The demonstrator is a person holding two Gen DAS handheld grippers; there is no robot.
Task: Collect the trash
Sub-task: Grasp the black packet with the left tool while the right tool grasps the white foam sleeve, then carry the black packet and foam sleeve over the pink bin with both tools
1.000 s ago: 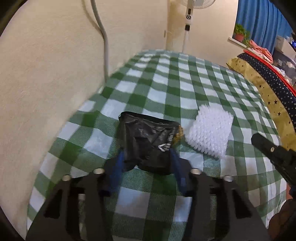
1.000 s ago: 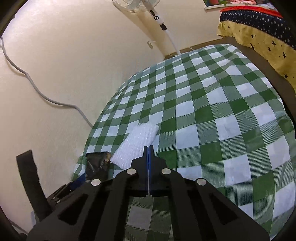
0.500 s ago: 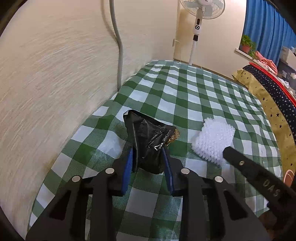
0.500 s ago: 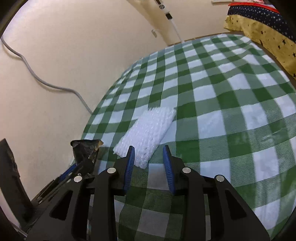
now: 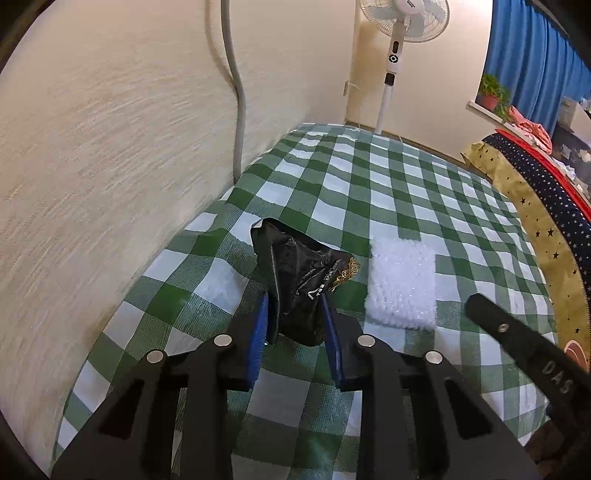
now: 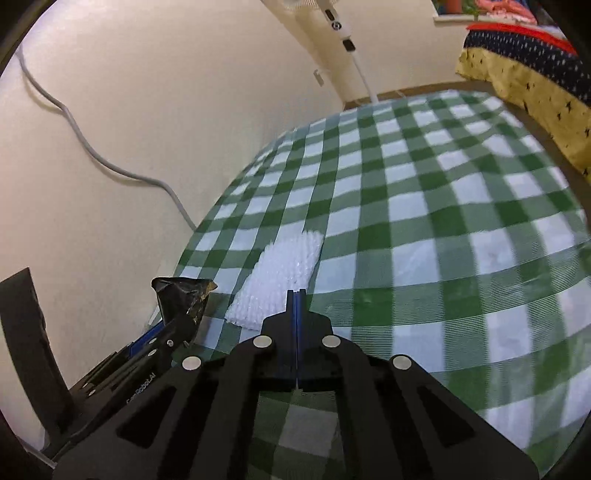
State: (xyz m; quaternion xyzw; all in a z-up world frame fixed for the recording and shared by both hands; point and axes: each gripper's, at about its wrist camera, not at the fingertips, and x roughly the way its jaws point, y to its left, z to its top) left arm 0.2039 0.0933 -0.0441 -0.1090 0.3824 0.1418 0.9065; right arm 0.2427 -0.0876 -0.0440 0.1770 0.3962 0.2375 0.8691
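A crumpled black wrapper (image 5: 299, 280) with a gold corner stands up between the blue pads of my left gripper (image 5: 294, 306), which is shut on it just above the green checked tablecloth (image 5: 406, 192). The wrapper also shows in the right wrist view (image 6: 181, 299). A white piece of bubble wrap (image 5: 402, 282) lies flat to its right; it also shows in the right wrist view (image 6: 280, 280). My right gripper (image 6: 295, 295) is shut and empty, its tips at the near edge of the bubble wrap. It enters the left wrist view at lower right.
The table stands against a cream wall (image 5: 92, 147) with a grey cable (image 5: 236, 92). A standing fan (image 5: 399, 29) is at the far end. A star-patterned cloth (image 5: 535, 206) and blue curtains (image 5: 532, 62) are at the right.
My left gripper has closed on the black wrapper and raised it upright. My right gripper opened half a second ago and is shut again by the bubble wrap.
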